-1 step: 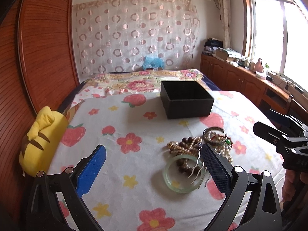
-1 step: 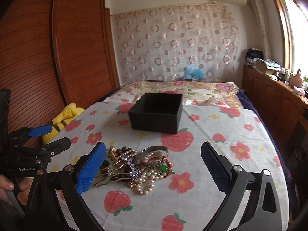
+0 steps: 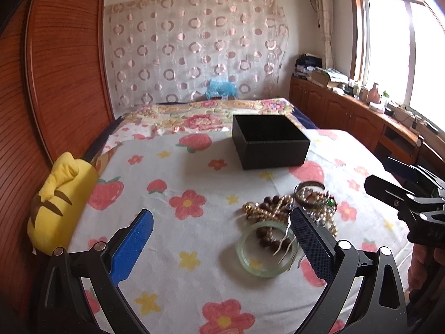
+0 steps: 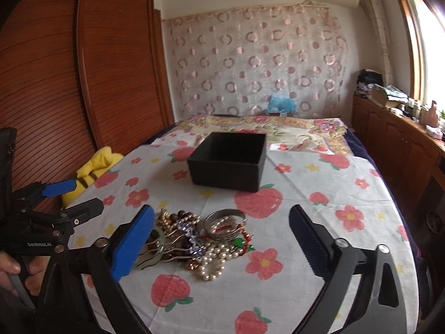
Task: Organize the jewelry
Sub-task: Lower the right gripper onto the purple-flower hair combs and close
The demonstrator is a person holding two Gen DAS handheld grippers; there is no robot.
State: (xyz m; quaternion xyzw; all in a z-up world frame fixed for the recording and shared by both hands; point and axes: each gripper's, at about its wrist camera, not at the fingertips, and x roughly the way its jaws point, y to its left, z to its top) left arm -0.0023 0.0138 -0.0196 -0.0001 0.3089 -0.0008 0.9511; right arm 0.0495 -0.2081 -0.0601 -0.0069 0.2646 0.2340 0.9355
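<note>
A pile of jewelry (image 3: 292,211) lies on the flowered bedsheet: a pale green bangle (image 3: 264,250), brown and pearl bead strings, a silver bangle (image 3: 308,192) and a metal hair fork. An open black box (image 3: 269,144) stands behind it, apparently empty. My left gripper (image 3: 219,247) is open and empty, low over the sheet, left of the pile. In the right wrist view the pile (image 4: 200,239) and the box (image 4: 228,164) show too. My right gripper (image 4: 222,245) is open and empty, hovering near the pile's right side. Each gripper shows in the other's view.
A yellow plush toy (image 3: 55,203) lies at the bed's left edge by the wooden wardrobe (image 3: 55,69). Low wooden cabinets (image 3: 361,117) with clutter run along the right wall under the window. A blue plush toy (image 4: 281,104) sits at the bed's far end.
</note>
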